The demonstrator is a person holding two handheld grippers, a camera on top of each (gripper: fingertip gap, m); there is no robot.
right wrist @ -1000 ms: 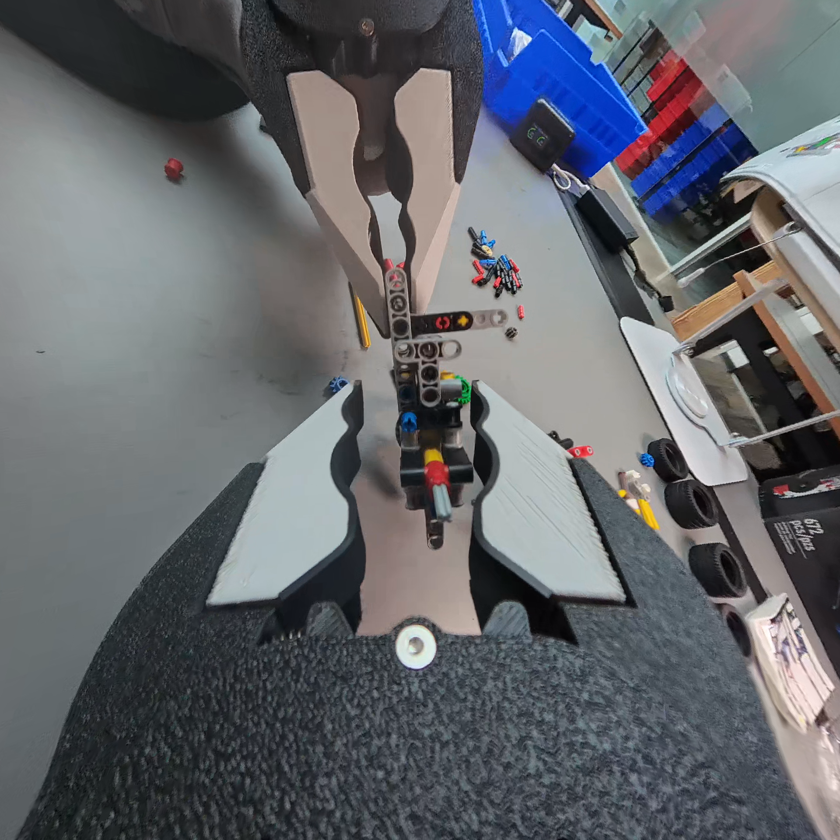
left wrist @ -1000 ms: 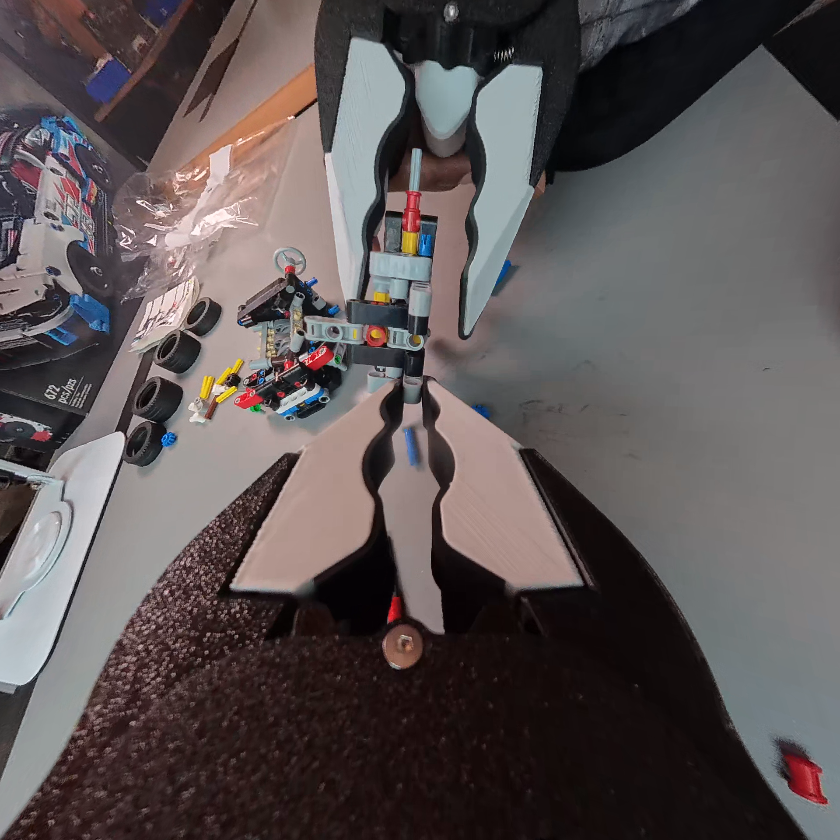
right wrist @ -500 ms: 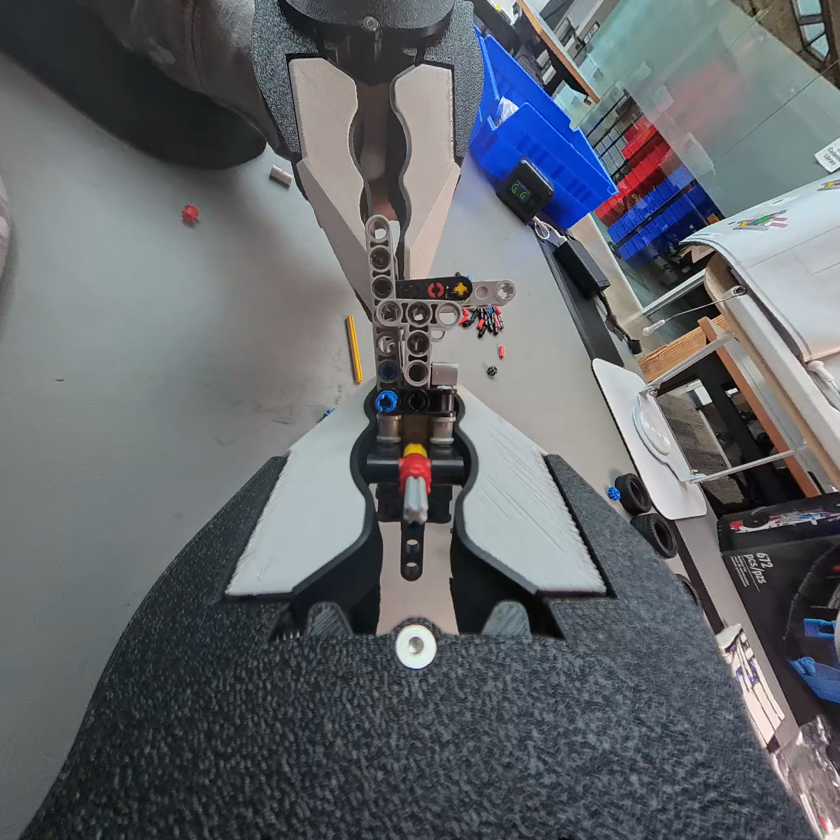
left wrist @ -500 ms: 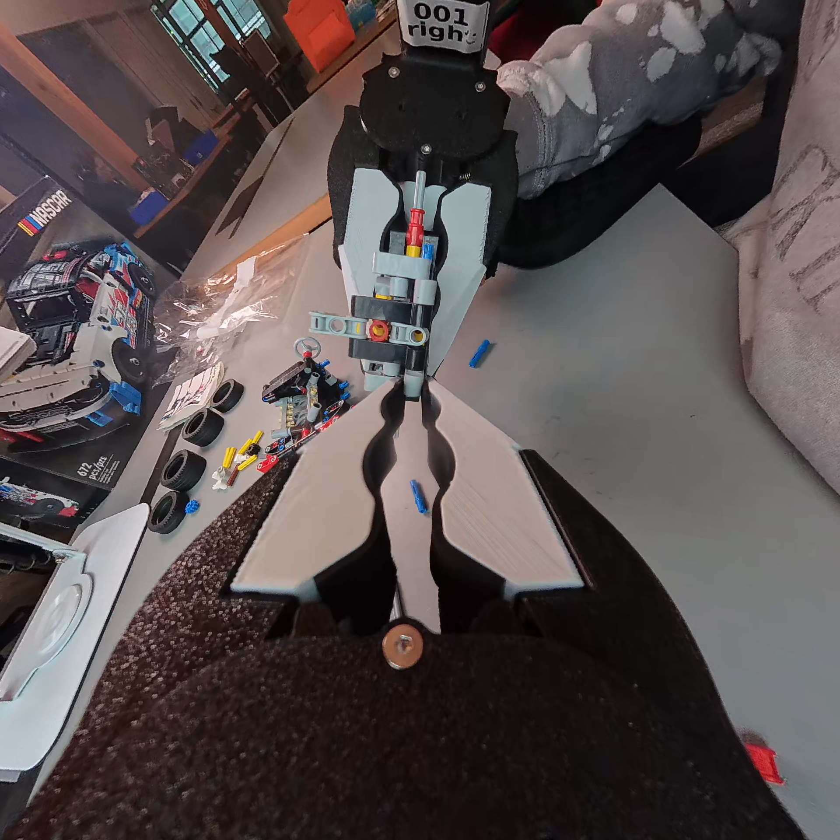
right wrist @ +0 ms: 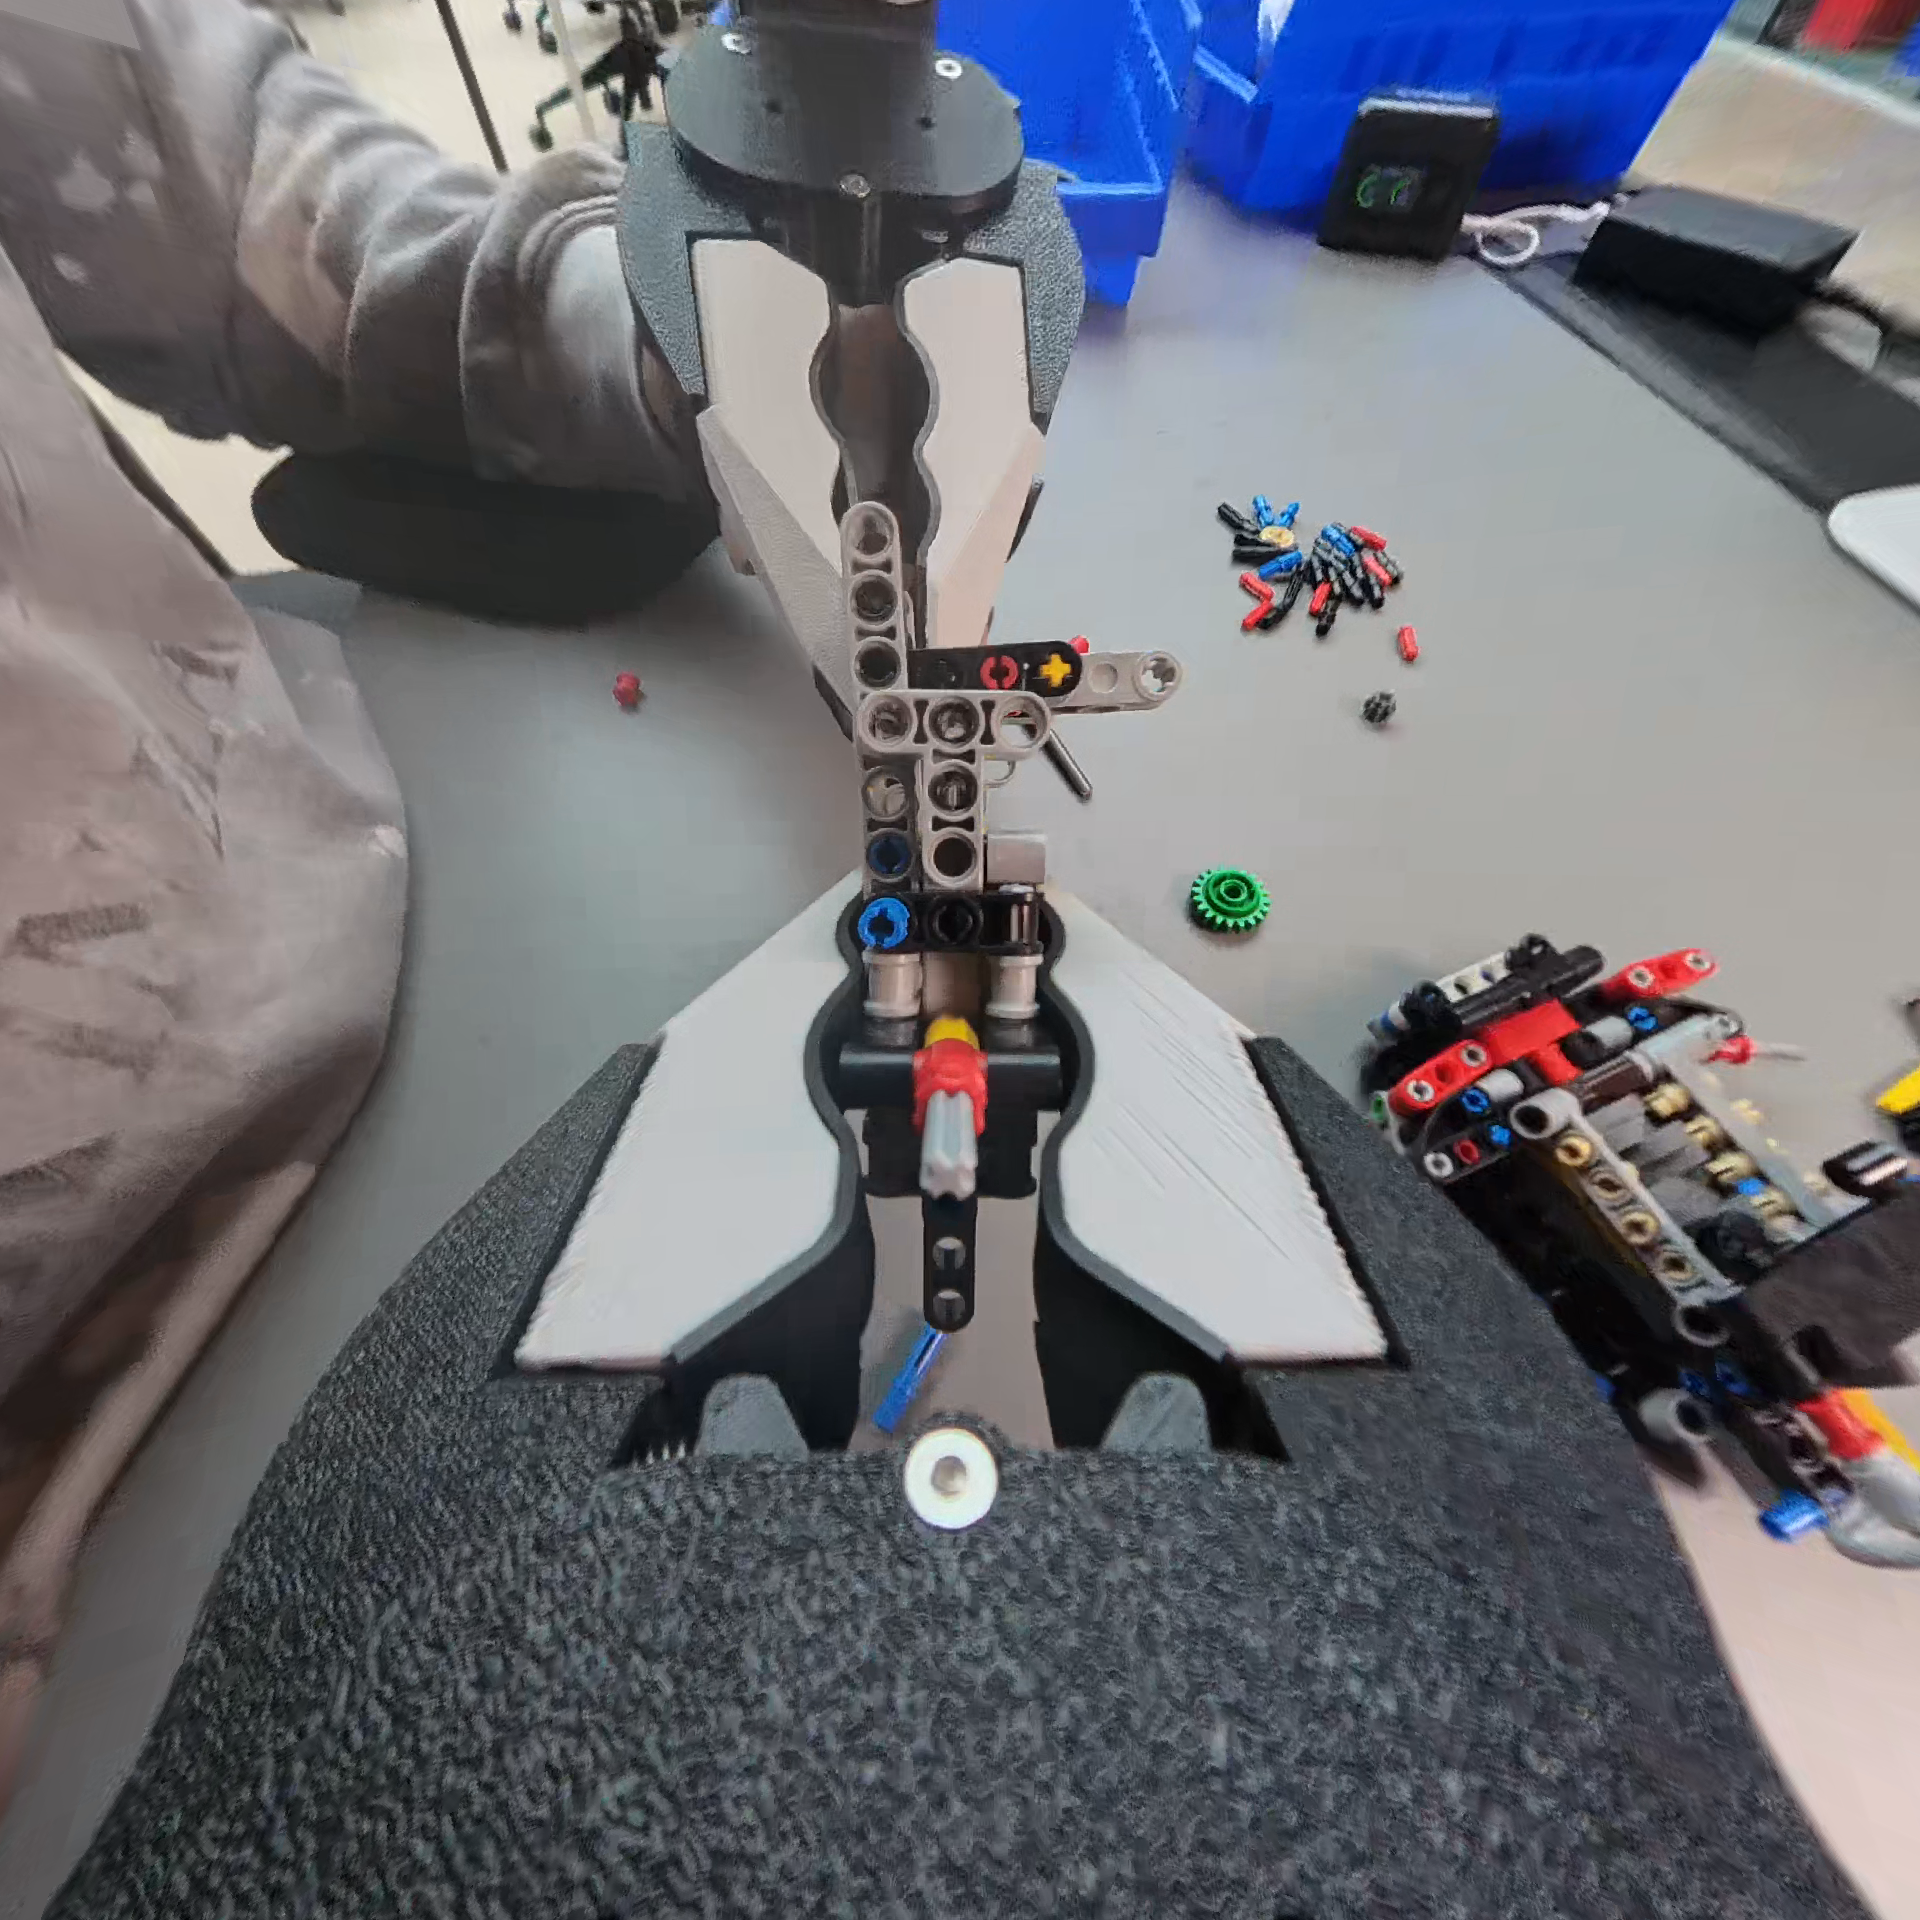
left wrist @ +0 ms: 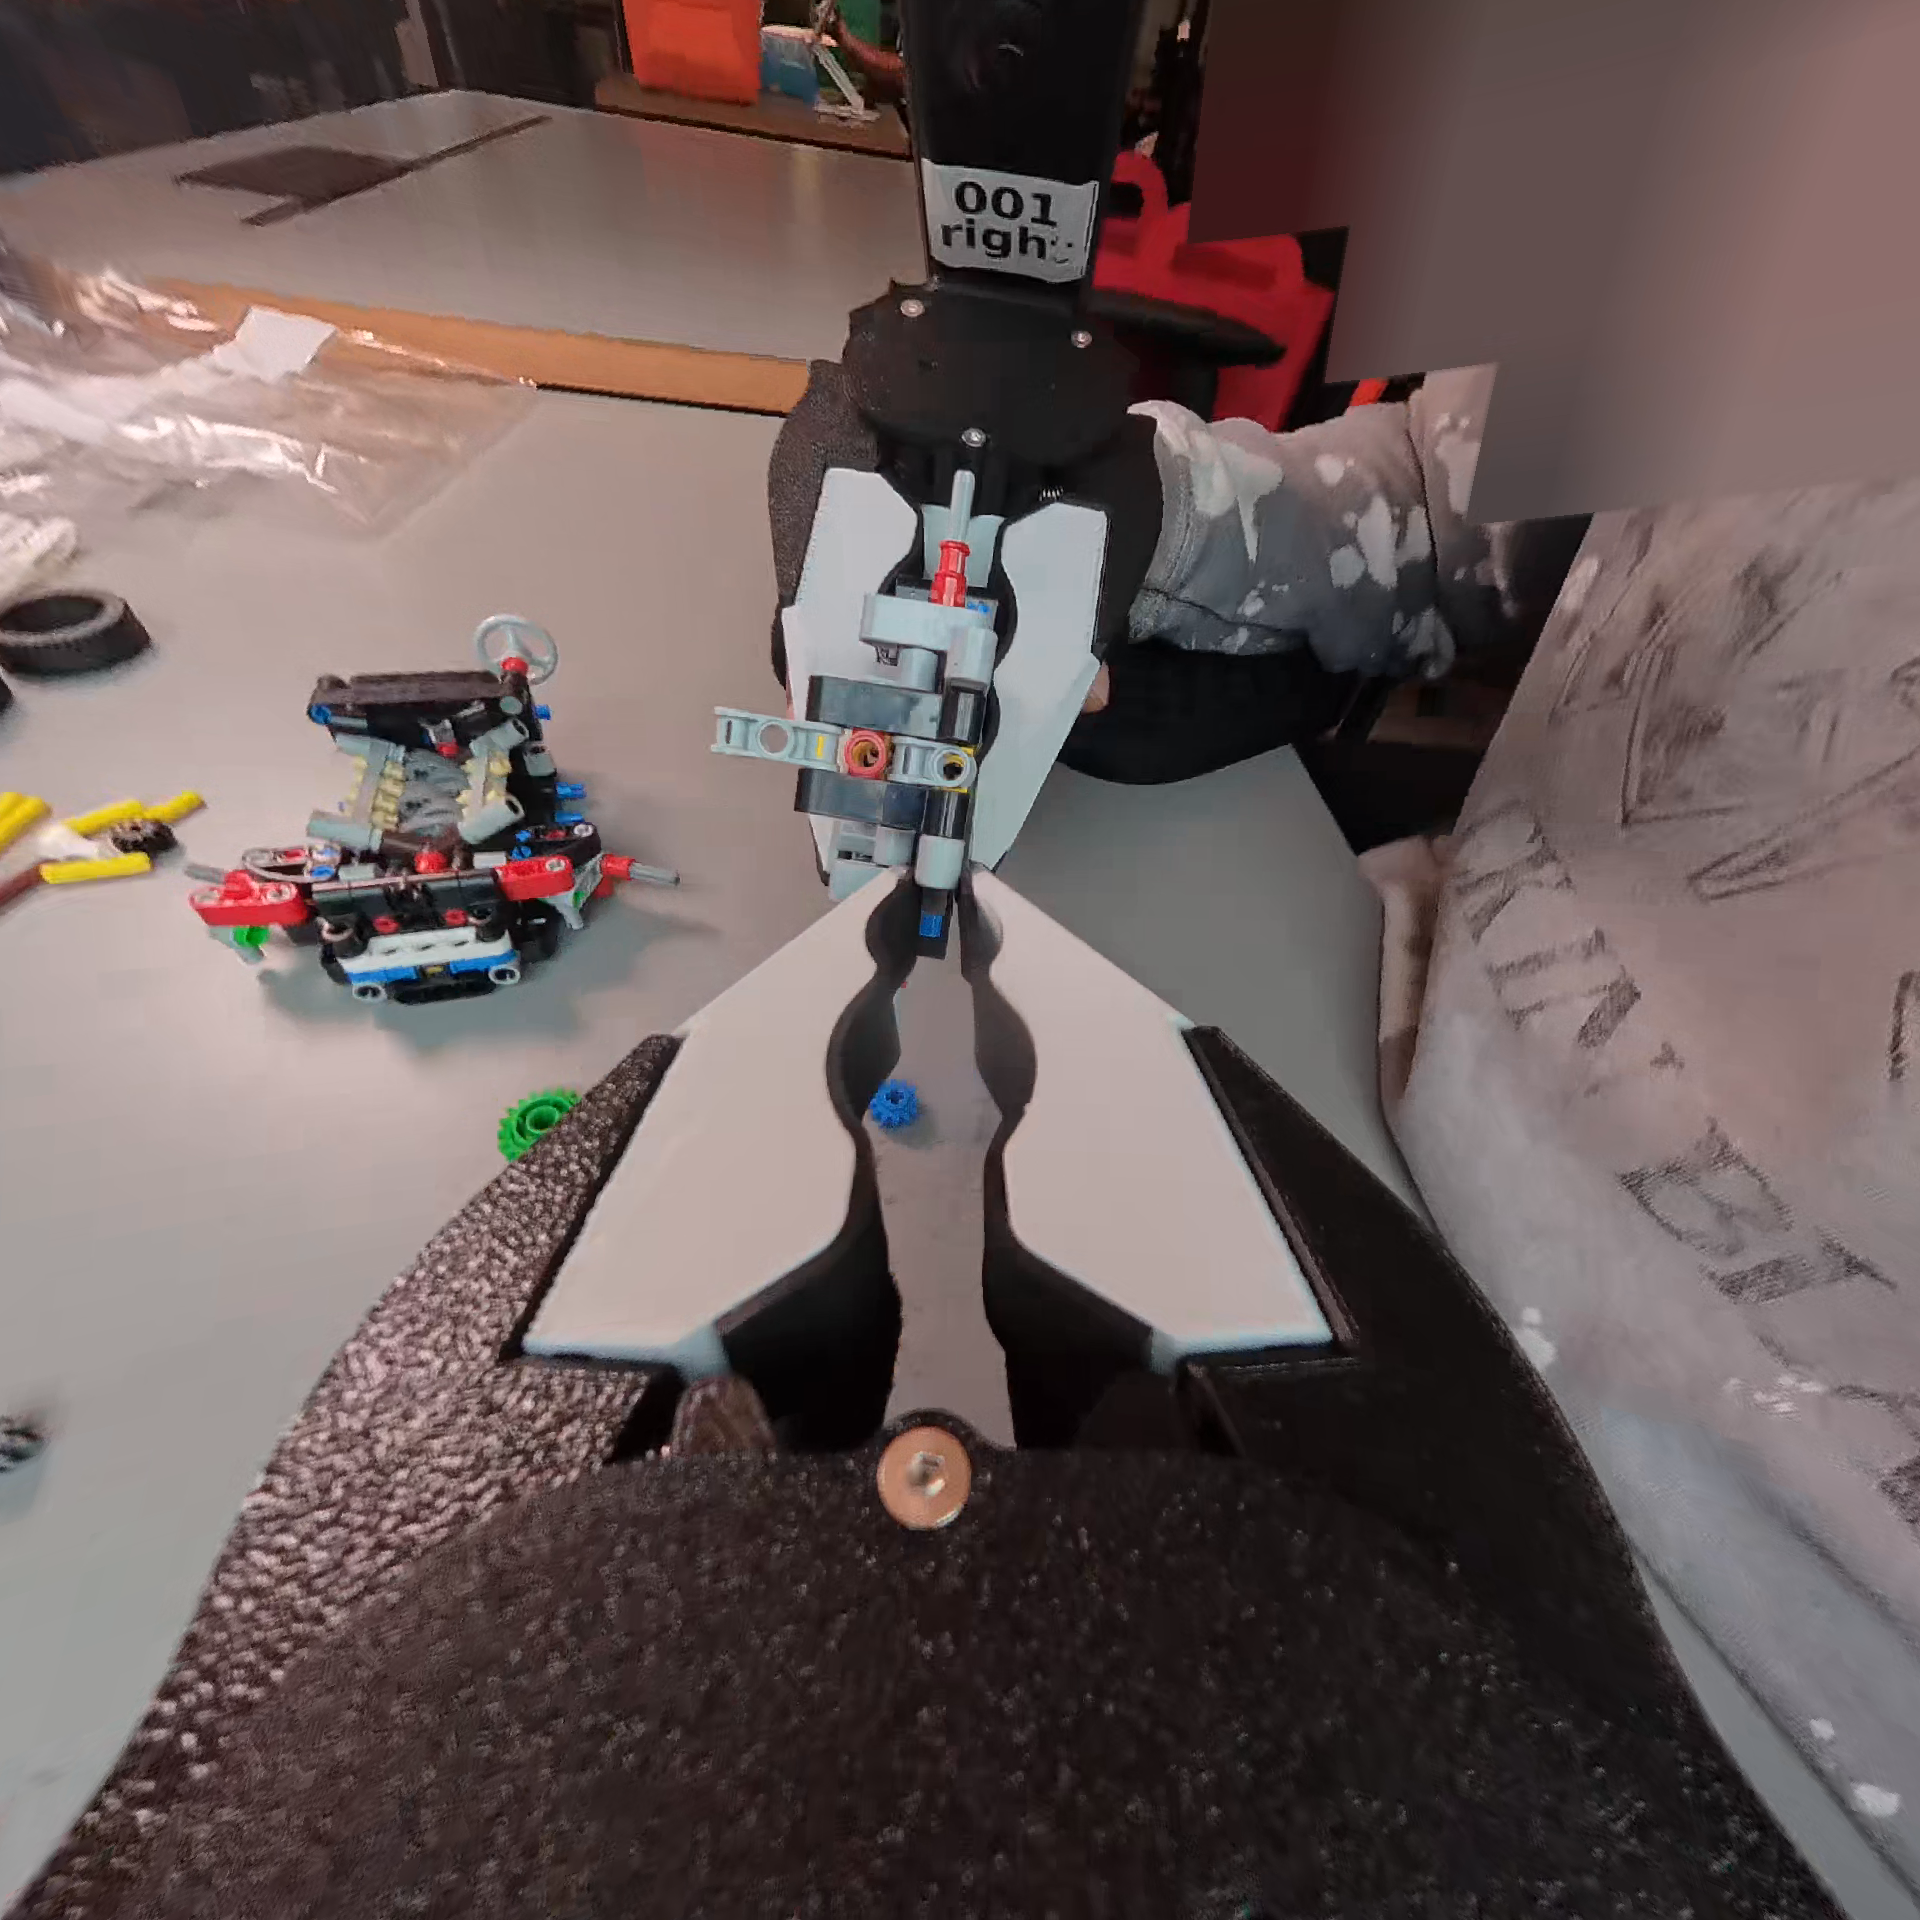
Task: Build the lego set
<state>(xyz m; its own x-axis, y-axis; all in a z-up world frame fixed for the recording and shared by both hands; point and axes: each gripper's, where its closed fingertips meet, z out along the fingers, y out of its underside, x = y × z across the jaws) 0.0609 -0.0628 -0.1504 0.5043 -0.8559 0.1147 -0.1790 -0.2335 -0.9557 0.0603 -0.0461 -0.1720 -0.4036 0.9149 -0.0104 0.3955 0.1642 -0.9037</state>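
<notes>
A small lego sub-assembly [left wrist: 894, 748] of grey and black beams with a red and yellow axle is held in the air between both grippers. My left gripper [left wrist: 928, 883] is shut on its thin lower end. My right gripper [right wrist: 951, 904] is shut on its black block end, with the red bush and grey axle lying back between the fingers. In the right wrist view the sub-assembly [right wrist: 951, 790] reaches forward to the left gripper [right wrist: 904, 644], which pinches a grey beam. The right gripper [left wrist: 914, 831] faces me in the left wrist view.
A partly built car chassis [left wrist: 436, 842] sits on the grey table, also seen at the right of the right wrist view [right wrist: 1621, 1122]. A green gear [right wrist: 1229, 899], a pile of small pins [right wrist: 1314, 566], a blue gear [left wrist: 891, 1103], yellow axles [left wrist: 94, 821], a tyre [left wrist: 68, 629] and blue bins [right wrist: 1455, 94] lie around.
My right gripper has closed onto the sub-assembly. Both grippers have swung together with it, now more level with the table and closer to the chassis.
</notes>
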